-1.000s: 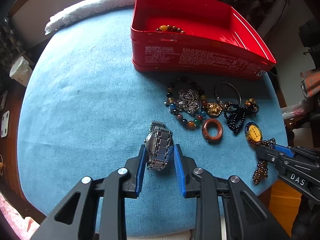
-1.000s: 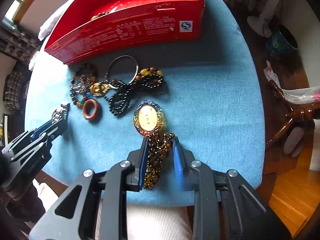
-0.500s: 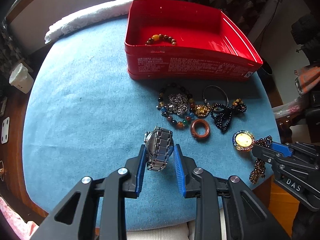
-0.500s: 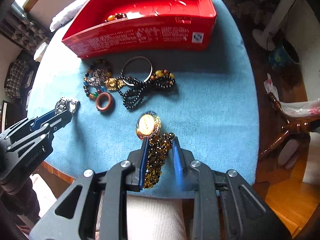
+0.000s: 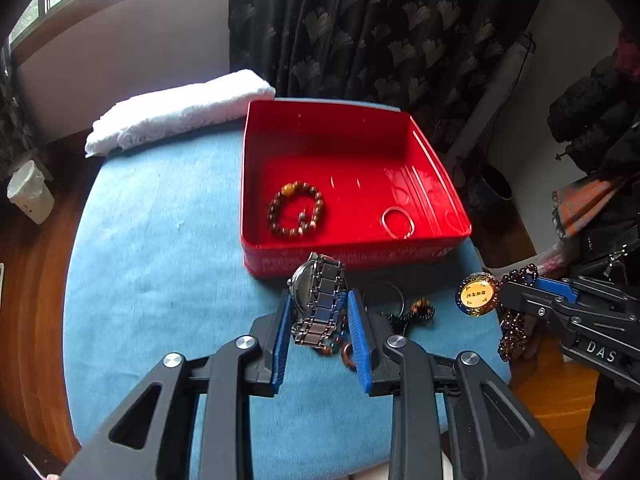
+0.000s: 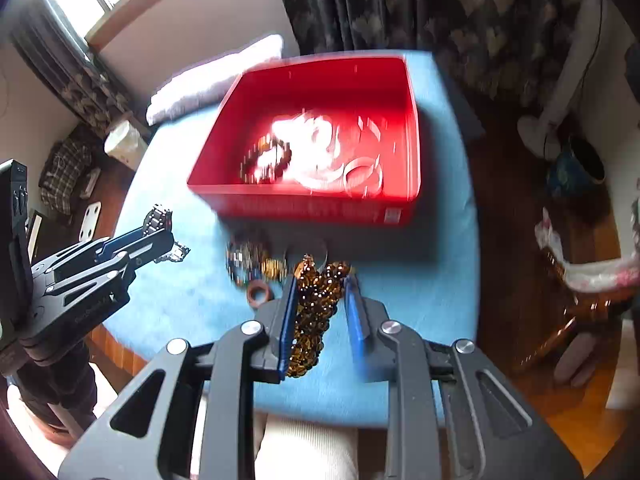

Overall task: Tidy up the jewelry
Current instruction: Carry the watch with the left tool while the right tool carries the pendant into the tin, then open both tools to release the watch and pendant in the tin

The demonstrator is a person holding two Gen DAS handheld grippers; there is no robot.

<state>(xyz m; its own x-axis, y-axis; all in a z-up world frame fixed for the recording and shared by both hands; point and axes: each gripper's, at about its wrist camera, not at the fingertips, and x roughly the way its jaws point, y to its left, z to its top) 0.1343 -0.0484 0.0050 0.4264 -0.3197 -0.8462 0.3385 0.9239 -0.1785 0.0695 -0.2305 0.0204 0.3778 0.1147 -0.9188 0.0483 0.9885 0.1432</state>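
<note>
My left gripper (image 5: 319,299) is shut on a silver metal watch (image 5: 320,280), held in the air in front of the red tin box (image 5: 352,254). My right gripper (image 6: 321,280) is shut on a brown bead necklace (image 6: 316,312), whose gold pendant (image 5: 478,294) hangs beside the fingers. The box (image 6: 304,204) holds a brown bead bracelet (image 5: 296,210) and a thin ring (image 5: 396,222). Loose jewelry (image 6: 248,260) and a red-brown ring (image 6: 259,296) lie on the cloth below, partly hidden by both grippers. The right wrist view is blurred.
The round table carries a blue cloth (image 5: 160,260). A folded white towel (image 5: 180,108) lies at its far left edge, behind the box. A white bin (image 5: 30,192) and a dark curtain stand beyond. A person's light trouser leg (image 6: 304,452) is at the near edge.
Both grippers have risen from the cloth, the left with the watch and the right with the necklace and pendant. Both views have tilted up, so the box's inside shows.
</note>
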